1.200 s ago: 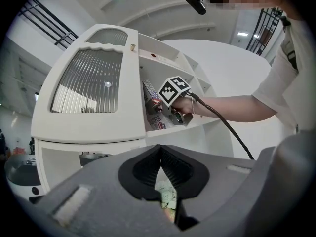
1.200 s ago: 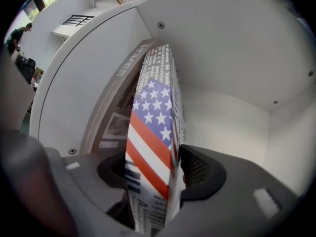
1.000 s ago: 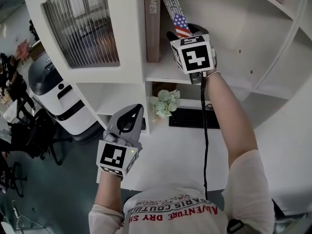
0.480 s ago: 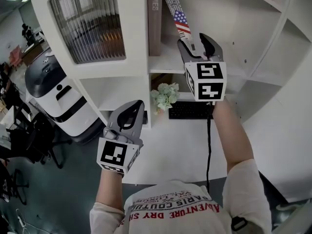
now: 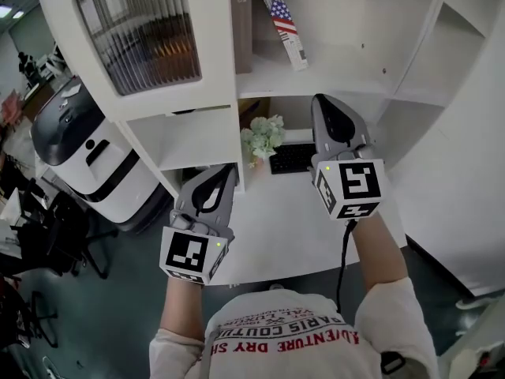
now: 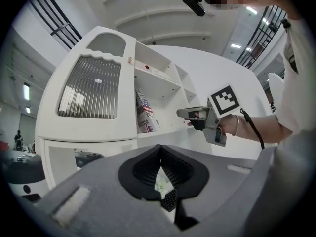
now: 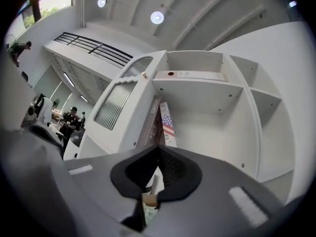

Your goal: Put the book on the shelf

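Note:
The book (image 5: 286, 24) with a flag on its spine leans tilted against a brown book (image 5: 241, 22) on the white shelf (image 5: 331, 84). Nothing holds it. The book also shows in the left gripper view (image 6: 144, 113) and the right gripper view (image 7: 168, 125). My right gripper (image 5: 322, 99) hangs below the shelf board, well clear of the book, its jaws closing to shut with nothing between them (image 7: 159, 149). My left gripper (image 5: 225, 170) is lower and to the left, above the desk, jaws together and empty (image 6: 160, 162).
Under the shelf, a small pale green plant (image 5: 263, 136) and a black keyboard (image 5: 290, 158) sit on the white desk (image 5: 276, 231). A ribbed glass cabinet door (image 5: 146, 34) is at upper left. A white and black machine (image 5: 87, 164) stands on the floor at left.
My right gripper came off the book, pulled down and back from the shelf, and its jaws went from wide open to together. The book stays leaning on the shelf. The left gripper barely moved.

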Demonstrator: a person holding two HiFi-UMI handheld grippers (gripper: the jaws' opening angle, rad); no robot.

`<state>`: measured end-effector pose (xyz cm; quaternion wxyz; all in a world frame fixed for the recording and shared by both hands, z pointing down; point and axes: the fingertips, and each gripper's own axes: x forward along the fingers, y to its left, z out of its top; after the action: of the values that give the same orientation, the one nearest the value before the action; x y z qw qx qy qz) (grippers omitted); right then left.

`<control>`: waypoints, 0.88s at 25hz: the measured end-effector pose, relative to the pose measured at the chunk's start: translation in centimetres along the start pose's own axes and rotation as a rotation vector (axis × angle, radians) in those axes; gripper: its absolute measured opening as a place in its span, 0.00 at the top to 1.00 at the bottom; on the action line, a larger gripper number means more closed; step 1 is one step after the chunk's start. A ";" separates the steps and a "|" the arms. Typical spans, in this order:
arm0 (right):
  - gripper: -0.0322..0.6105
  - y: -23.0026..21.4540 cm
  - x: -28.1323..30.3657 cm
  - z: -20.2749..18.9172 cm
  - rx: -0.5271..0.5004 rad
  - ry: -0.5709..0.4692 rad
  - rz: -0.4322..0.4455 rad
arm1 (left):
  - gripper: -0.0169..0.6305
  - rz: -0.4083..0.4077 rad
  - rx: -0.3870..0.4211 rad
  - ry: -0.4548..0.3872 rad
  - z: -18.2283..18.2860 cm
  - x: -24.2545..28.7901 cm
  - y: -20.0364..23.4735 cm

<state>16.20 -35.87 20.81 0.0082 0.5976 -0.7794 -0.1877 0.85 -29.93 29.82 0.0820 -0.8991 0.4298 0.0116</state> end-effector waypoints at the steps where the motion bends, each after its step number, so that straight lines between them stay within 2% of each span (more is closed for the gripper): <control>1: 0.95 0.6 -0.9 -0.5 -0.010 0.010 0.011 | 0.97 -0.002 -0.006 0.004 -0.2 -0.3 -0.1; 4: 0.95 2.5 -3.4 -2.4 -0.029 0.029 0.048 | 0.97 -0.004 -0.015 0.013 -0.6 -1.0 -0.1; 9: 0.95 6.2 -7.7 -4.6 0.005 -0.019 0.117 | 0.97 0.001 -0.011 0.034 -1.5 -2.2 -0.2; 13: 0.95 8.4 -10.3 -6.3 0.033 0.004 0.149 | 0.97 0.009 -0.017 0.053 -2.5 -3.3 -0.6; 19: 0.95 7.2 -12.5 -7.9 0.108 0.032 0.082 | 0.97 0.038 -0.048 0.082 -3.9 -4.5 -0.8; 22: 0.95 7.3 -12.7 -7.7 0.095 0.033 0.104 | 0.97 0.042 -0.043 0.075 -3.7 -4.8 -1.3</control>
<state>14.85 -24.63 32.89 0.0024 0.5589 -0.8173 -0.1399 -1.37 -26.06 34.06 0.0463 -0.8912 0.4511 -0.0114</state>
